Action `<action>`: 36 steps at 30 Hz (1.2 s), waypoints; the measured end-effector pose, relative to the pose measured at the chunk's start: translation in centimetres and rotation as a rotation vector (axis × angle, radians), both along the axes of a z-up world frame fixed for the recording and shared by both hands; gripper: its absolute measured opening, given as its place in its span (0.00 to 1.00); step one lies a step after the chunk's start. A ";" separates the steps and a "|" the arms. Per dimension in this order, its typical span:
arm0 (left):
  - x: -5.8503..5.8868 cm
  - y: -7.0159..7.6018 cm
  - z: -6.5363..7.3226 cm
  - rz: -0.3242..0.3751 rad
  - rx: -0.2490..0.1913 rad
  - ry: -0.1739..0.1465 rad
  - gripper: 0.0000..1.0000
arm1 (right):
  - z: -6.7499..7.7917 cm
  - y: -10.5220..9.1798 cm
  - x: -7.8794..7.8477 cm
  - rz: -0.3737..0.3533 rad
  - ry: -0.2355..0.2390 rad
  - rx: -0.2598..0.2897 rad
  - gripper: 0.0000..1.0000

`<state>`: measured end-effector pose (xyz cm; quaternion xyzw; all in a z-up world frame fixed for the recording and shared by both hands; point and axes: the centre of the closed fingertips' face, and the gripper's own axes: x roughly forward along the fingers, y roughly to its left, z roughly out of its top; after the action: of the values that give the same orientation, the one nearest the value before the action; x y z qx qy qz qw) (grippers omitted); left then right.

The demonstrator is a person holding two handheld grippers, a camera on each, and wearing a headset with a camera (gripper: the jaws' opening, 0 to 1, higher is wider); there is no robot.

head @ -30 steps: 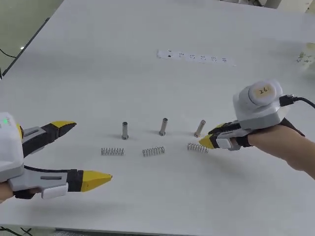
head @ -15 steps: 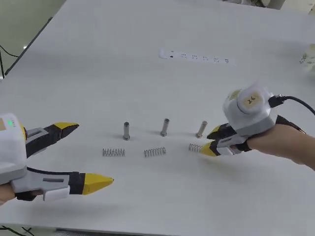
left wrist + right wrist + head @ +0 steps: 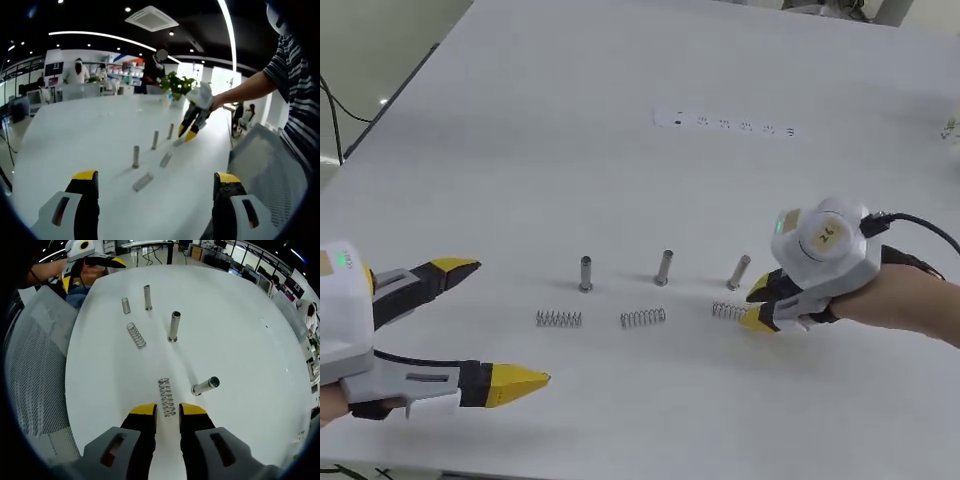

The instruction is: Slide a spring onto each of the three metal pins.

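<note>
Three metal pins stand in a row on the white table: left pin point(image 3: 585, 273), middle pin point(image 3: 664, 268), and right pin point(image 3: 739, 272), which leans. In front of each lies a spring: left spring point(image 3: 558, 318), middle spring point(image 3: 642, 317), right spring point(image 3: 728, 311). My right gripper point(image 3: 752, 306) sits low at the right spring's end. In the right gripper view my right gripper point(image 3: 168, 412) is narrowly open, with the spring point(image 3: 167, 396) reaching between its yellow tips, untouched, and the leaning pin point(image 3: 205, 386) just beside. My left gripper point(image 3: 505, 322) is wide open, off to the left.
A white power strip point(image 3: 723, 124) lies flat at the back of the table. The table's left edge point(image 3: 380, 112) runs diagonally with a dark cable beyond it. In the left gripper view a person's striped sleeve point(image 3: 287, 75) is on the right.
My right gripper has rolled and settled lower at the right spring, whose end is now between the tips. The left gripper has stayed about where it was. The head camera has shifted.
</note>
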<state>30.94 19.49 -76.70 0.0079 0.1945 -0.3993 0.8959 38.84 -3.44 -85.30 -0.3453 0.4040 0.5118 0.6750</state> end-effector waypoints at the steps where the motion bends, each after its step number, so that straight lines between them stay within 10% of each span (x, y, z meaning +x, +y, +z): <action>1: 0.0 0.0 0.0 0.000 0.001 0.000 0.92 | -0.2 0.0 0.0 0.008 0.003 -0.001 0.15; 36: -0.5 -0.6 0.0 -0.020 0.002 0.005 0.90 | -0.7 0.0 -0.3 0.053 -0.006 -0.013 0.08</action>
<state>30.40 18.85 -76.71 0.0098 0.1969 -0.4082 0.8913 38.52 -3.45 -85.98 -0.3619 0.3959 0.5259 0.6601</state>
